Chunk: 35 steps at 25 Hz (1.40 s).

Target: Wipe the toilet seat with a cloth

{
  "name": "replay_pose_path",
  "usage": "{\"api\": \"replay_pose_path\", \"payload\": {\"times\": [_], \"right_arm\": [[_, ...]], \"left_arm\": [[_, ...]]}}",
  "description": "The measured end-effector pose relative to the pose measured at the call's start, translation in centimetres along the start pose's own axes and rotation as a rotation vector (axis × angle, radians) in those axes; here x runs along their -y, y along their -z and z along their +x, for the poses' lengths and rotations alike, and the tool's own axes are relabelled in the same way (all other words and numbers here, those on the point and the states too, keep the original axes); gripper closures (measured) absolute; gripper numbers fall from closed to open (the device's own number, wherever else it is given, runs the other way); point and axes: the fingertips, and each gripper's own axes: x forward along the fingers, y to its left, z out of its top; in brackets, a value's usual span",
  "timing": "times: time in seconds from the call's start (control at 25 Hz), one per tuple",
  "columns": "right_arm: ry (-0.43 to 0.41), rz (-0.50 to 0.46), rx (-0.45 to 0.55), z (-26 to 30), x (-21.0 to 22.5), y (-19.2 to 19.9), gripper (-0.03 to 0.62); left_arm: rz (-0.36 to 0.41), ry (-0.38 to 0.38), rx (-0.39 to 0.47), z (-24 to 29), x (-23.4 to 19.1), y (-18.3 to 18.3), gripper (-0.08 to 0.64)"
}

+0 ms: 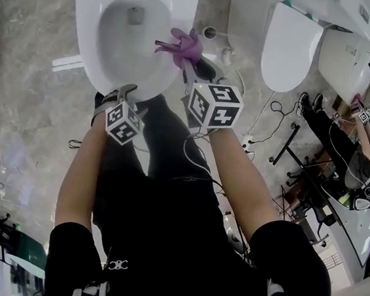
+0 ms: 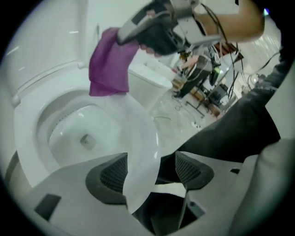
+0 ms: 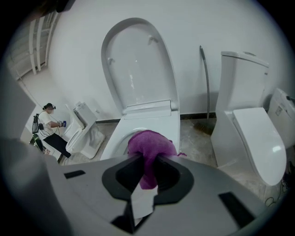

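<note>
Two-handed at toilet seat (image 1: 86,42): pinches purple cloth (image 1: 185,44) in right gripper (image 3: 147,173) above right side; holds left gripper (image 2: 150,171) open at near rim.

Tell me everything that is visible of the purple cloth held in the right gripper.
The purple cloth is a small, soft rag of one plain colour, fuzzy like microfibre, bunched and creased. The right gripper has its jaws shut on one gathered part, and the rest hangs free in folds beyond them. It is held at the rim of the white toilet seat, on the side nearer that gripper, with its lower edge down at the seat. Whether it presses on the seat cannot be told.
</note>
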Motion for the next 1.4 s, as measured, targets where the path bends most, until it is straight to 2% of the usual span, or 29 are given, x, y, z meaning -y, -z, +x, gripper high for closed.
{"api": "replay_pose_path", "payload": {"times": [0.12,0.24,0.32,0.36,0.56,0.68,0.84,1.04,1.24,1.4], "right_arm": [[0.008,-0.014,0.028,1.1,0.6,-1.3,0.534],[0.023,-0.025,0.079,2.5,0.9,-3.2,0.534],[0.038,-0.046,0.107,3.5,1.3,-4.5,0.534],[0.044,-0.066,0.117,4.1,1.4,-5.2,0.534],[0.052,-0.148,0.152,7.6,1.6,-9.4,0.535],[0.072,-0.160,0.192,9.0,3.1,-13.2,0.535],[0.130,-0.139,0.248,11.3,4.9,-18.0,0.535],[0.183,-0.139,0.262,15.4,5.3,-21.2,0.534],[0.400,-0.134,0.193,18.7,7.8,-22.7,0.535],[0.496,-0.126,0.156,20.7,9.0,-24.2,0.534]], "left_arm": [[-0.152,-0.011,0.175,-2.6,-0.7,-3.3,0.254],[-0.338,-0.104,0.301,-4.7,-4.4,-4.6,0.385],[-0.413,-0.180,0.341,-5.4,-7.1,-4.5,0.532],[-0.437,-0.208,0.358,-5.6,-8.3,-4.4,0.552],[-0.584,-0.274,0.458,-7.9,-13.3,-3.4,0.552],[-0.619,-0.317,0.469,-8.5,-15.3,-3.5,0.552],[-0.657,-0.318,0.504,-9.9,-17.0,-4.3,0.552],[-0.662,-0.325,0.511,-11.5,-18.4,-4.5,0.552],[-0.699,-0.318,0.504,-12.4,-20.3,-3.9,0.552],[-0.731,-0.316,0.512,-13.0,-22.0,-3.2,0.552]]}}
